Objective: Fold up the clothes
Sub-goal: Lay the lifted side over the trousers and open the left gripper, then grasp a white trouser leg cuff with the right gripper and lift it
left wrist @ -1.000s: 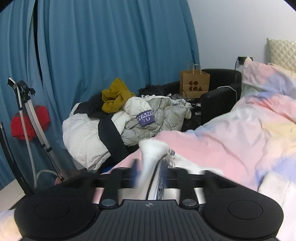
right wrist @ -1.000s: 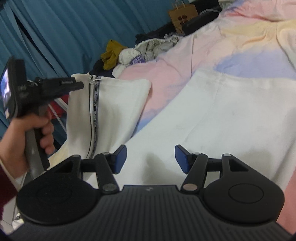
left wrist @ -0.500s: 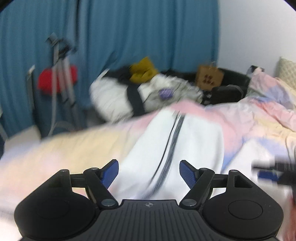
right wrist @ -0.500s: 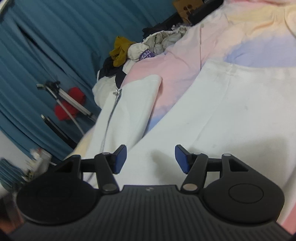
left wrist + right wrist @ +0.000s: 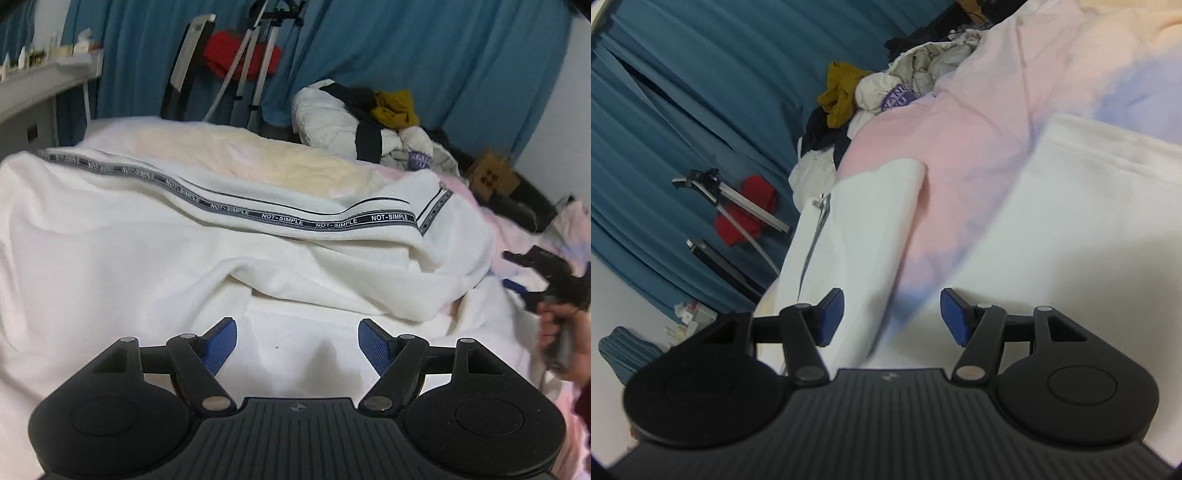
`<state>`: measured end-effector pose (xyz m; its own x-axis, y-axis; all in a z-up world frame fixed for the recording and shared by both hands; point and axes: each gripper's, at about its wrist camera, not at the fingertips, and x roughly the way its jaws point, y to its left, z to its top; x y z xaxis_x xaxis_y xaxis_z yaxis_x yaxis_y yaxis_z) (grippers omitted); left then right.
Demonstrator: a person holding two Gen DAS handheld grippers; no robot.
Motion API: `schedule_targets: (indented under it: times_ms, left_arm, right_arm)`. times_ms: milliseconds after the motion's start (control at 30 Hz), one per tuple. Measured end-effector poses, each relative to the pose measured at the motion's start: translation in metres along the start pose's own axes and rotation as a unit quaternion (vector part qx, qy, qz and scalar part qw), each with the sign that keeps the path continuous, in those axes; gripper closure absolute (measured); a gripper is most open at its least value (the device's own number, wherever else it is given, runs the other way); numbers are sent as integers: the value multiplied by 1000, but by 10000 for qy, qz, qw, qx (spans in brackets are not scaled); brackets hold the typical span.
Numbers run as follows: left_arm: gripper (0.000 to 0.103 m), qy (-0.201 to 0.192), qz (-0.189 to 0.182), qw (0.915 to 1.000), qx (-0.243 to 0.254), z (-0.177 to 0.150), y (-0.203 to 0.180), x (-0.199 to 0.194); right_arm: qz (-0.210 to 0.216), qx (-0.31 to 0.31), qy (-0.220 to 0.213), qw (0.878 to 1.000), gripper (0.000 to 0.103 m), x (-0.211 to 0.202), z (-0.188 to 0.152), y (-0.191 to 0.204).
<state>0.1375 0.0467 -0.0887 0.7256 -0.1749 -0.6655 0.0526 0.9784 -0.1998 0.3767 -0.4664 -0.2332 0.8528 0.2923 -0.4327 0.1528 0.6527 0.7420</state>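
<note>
White trousers with a dark "NOT-SIMPLE" side stripe [image 5: 332, 221] lie spread on the pastel bed cover [image 5: 258, 158]. One leg [image 5: 295, 254] is folded over the rest. My left gripper [image 5: 297, 339] is open and empty, just above the white cloth. My right gripper [image 5: 888, 314] is open and empty over the gap between the two white legs [image 5: 857, 221]. It also shows at the right edge of the left wrist view [image 5: 532, 280], held in a hand.
A pile of clothes and jackets [image 5: 369, 118] lies beyond the bed's far edge before the blue curtain [image 5: 443, 55]. A tripod with a red cloth [image 5: 243, 59] stands at the back. A brown paper bag [image 5: 491, 177] sits at the right.
My left gripper has let go of the trouser leg and opened. It pulled back and swung left, so the leg now lies folded across. My right gripper stayed open and tilted.
</note>
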Motion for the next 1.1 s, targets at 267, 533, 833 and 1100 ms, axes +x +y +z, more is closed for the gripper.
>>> schedule_targets:
  times_ms: [267, 533, 833, 1100]
  left_arm:
    - [26, 26, -128, 9995, -295, -1, 14, 26]
    - [26, -308, -232, 9985, -384, 11, 16, 28]
    - [26, -246, -342, 9984, -383, 6, 14, 6]
    - [26, -131, -292, 9981, -528, 6, 19, -4]
  right_arm:
    - [252, 22, -612, 9978, 61, 62, 15, -7]
    - [100, -524, -1607, 9856, 97, 25, 40, 27]
    - [-1707, 158, -1640, 9714, 97, -5, 57, -48]
    - [-1636, 237, -1254, 9782, 93, -25, 34, -49]
